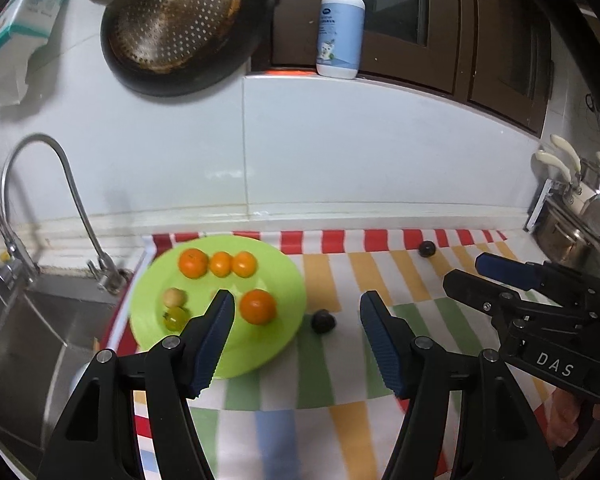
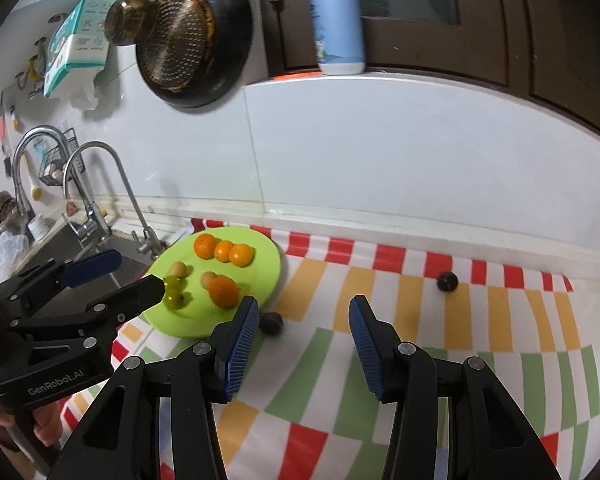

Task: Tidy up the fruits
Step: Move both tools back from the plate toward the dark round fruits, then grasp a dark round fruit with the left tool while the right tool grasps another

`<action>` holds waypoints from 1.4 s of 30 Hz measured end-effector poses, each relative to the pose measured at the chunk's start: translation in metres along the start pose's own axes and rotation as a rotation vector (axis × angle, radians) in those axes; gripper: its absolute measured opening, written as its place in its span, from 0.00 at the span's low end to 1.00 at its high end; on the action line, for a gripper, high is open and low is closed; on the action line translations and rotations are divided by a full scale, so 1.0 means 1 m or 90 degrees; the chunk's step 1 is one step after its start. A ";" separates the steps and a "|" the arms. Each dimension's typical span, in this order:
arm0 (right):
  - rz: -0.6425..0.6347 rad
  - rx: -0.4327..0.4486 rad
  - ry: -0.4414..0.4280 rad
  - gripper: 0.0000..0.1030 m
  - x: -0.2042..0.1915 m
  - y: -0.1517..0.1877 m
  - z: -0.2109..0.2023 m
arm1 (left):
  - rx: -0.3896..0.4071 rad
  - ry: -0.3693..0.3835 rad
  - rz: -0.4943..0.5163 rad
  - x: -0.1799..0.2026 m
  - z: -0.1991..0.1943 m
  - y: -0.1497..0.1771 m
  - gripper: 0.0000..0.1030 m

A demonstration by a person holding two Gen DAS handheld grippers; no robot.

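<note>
Green plate (image 1: 284,280) holding four oranges (image 1: 257,306) and small pale fruits. Two dark fruits (image 2: 271,323) outside on tabletop. Left tongs (image 1: 298,336) and right tongs (image 2: 304,344) both wide, empty

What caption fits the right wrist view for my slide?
Open right claw above striped cloth, facing a green plate of oranges; two dark fruits lie off-plate.
</note>
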State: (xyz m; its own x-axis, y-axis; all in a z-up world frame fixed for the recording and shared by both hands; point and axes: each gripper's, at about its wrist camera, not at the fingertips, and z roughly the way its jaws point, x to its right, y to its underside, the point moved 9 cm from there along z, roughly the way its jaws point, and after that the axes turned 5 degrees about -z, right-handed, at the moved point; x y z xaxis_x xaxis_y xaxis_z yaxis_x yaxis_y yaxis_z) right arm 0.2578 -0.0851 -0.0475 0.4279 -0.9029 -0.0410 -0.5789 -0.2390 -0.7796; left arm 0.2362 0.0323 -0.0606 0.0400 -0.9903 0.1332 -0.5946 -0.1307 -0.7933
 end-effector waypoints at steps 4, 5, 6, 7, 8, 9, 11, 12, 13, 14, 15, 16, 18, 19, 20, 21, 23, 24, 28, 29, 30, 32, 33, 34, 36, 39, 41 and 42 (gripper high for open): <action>0.015 0.000 0.005 0.47 0.013 0.007 -0.002 | -0.012 0.002 -0.032 0.008 0.010 0.010 0.62; 0.017 -0.001 0.008 0.47 0.017 0.008 -0.001 | -0.011 -0.001 -0.041 0.008 0.012 0.011 0.62; 0.019 -0.002 0.013 0.47 0.021 0.010 -0.001 | -0.011 -0.004 -0.049 0.009 0.014 0.013 0.62; 0.020 -0.003 0.015 0.47 0.023 0.012 0.000 | -0.013 -0.009 -0.060 0.009 0.018 0.015 0.62; 0.022 -0.006 0.018 0.47 0.027 0.014 0.002 | -0.016 -0.010 -0.066 0.010 0.021 0.017 0.62; 0.025 -0.007 0.020 0.47 0.029 0.016 0.003 | -0.022 -0.010 -0.074 0.011 0.026 0.020 0.62; 0.033 -0.013 0.022 0.47 0.034 0.022 0.008 | -0.039 -0.011 -0.082 0.012 0.035 0.025 0.62; 0.037 -0.017 0.023 0.47 0.036 0.024 0.010 | -0.047 -0.012 -0.084 0.013 0.040 0.028 0.62; 0.041 -0.021 0.024 0.47 0.038 0.027 0.013 | -0.055 -0.015 -0.087 0.013 0.046 0.031 0.61; 0.044 -0.026 0.026 0.47 0.040 0.031 0.016 | -0.061 -0.015 -0.088 0.013 0.050 0.033 0.61; 0.046 -0.031 0.028 0.47 0.042 0.033 0.020 | -0.069 -0.011 -0.092 0.014 0.056 0.036 0.60; 0.047 -0.036 0.032 0.47 0.044 0.037 0.024 | -0.073 -0.007 -0.094 0.015 0.059 0.038 0.58; 0.048 -0.045 0.043 0.47 0.048 0.044 0.031 | -0.084 -0.002 -0.095 0.017 0.069 0.041 0.54; 0.048 -0.050 0.045 0.47 0.049 0.047 0.034 | -0.090 0.001 -0.094 0.019 0.074 0.043 0.51; 0.049 -0.056 0.048 0.47 0.050 0.051 0.038 | -0.093 0.004 -0.093 0.020 0.078 0.044 0.49; 0.051 -0.061 0.050 0.47 0.052 0.054 0.041 | -0.095 0.009 -0.091 0.022 0.082 0.045 0.45; 0.058 -0.071 0.049 0.47 0.053 0.058 0.049 | -0.104 0.019 -0.087 0.026 0.091 0.047 0.42; 0.061 -0.075 0.049 0.47 0.054 0.060 0.051 | -0.109 0.022 -0.086 0.027 0.095 0.048 0.39; 0.074 -0.084 0.046 0.47 0.057 0.064 0.060 | -0.125 0.016 -0.077 0.027 0.112 0.053 0.35; 0.075 -0.084 0.046 0.47 0.057 0.064 0.062 | -0.129 0.014 -0.074 0.027 0.116 0.054 0.35; 0.076 -0.085 0.046 0.47 0.057 0.063 0.064 | -0.133 0.010 -0.072 0.027 0.119 0.055 0.34; 0.077 -0.086 0.047 0.47 0.057 0.064 0.068 | -0.139 0.002 -0.069 0.025 0.126 0.056 0.34; 0.078 -0.087 0.046 0.47 0.058 0.063 0.069 | -0.140 -0.003 -0.067 0.025 0.129 0.056 0.34; 0.078 -0.088 0.046 0.47 0.058 0.063 0.072 | -0.141 -0.008 -0.066 0.023 0.130 0.056 0.34; 0.080 -0.090 0.044 0.47 0.058 0.062 0.076 | -0.144 -0.011 -0.054 0.024 0.135 0.056 0.34; 0.081 -0.092 0.043 0.47 0.059 0.062 0.080 | -0.149 -0.018 -0.048 0.023 0.141 0.057 0.34; 0.080 -0.092 0.044 0.47 0.060 0.061 0.081 | -0.147 -0.021 -0.046 0.023 0.144 0.056 0.34; 0.080 -0.091 0.044 0.47 0.060 0.061 0.081 | -0.146 -0.023 -0.041 0.023 0.145 0.056 0.34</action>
State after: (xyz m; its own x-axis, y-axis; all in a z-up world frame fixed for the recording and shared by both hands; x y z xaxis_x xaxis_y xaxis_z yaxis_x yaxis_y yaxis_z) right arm 0.3042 -0.1249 -0.1486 0.3000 -0.9501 -0.0855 -0.7199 -0.1667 -0.6738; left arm 0.3201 -0.0050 -0.1876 0.1100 -0.9818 0.1550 -0.7565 -0.1839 -0.6276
